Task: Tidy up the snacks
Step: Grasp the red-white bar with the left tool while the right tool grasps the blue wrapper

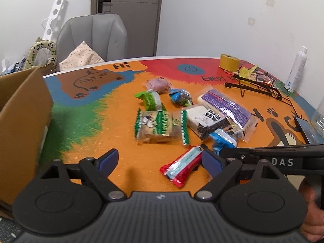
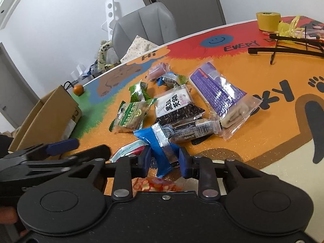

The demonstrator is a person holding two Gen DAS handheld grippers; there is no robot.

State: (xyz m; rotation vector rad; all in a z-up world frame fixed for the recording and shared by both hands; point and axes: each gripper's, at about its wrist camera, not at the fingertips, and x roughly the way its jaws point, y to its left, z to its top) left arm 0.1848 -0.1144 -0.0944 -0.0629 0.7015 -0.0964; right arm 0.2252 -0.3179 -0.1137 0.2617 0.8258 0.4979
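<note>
A heap of snack packets lies on the colourful table. My left gripper [image 1: 160,162] is open wide above a red packet with a blue stripe [image 1: 183,167], which lies by its right finger. My right gripper [image 2: 165,162] is closed around a blue and silver packet [image 2: 160,143], with its pads against both sides. Beyond lie a green biscuit packet [image 1: 160,128], a black and white seed packet [image 2: 176,106], a purple wafer packet [image 2: 218,93], a small green packet [image 1: 149,100] and a pink one [image 1: 159,84].
An open cardboard box [image 1: 22,109] stands at the table's left edge. A black wire rack [image 1: 257,85], a yellow tape roll [image 1: 228,61], a white bottle [image 1: 296,68] and a phone [image 1: 307,130] are at the right. An orange [image 2: 78,89] sits by the box. A grey chair [image 1: 95,38] is behind.
</note>
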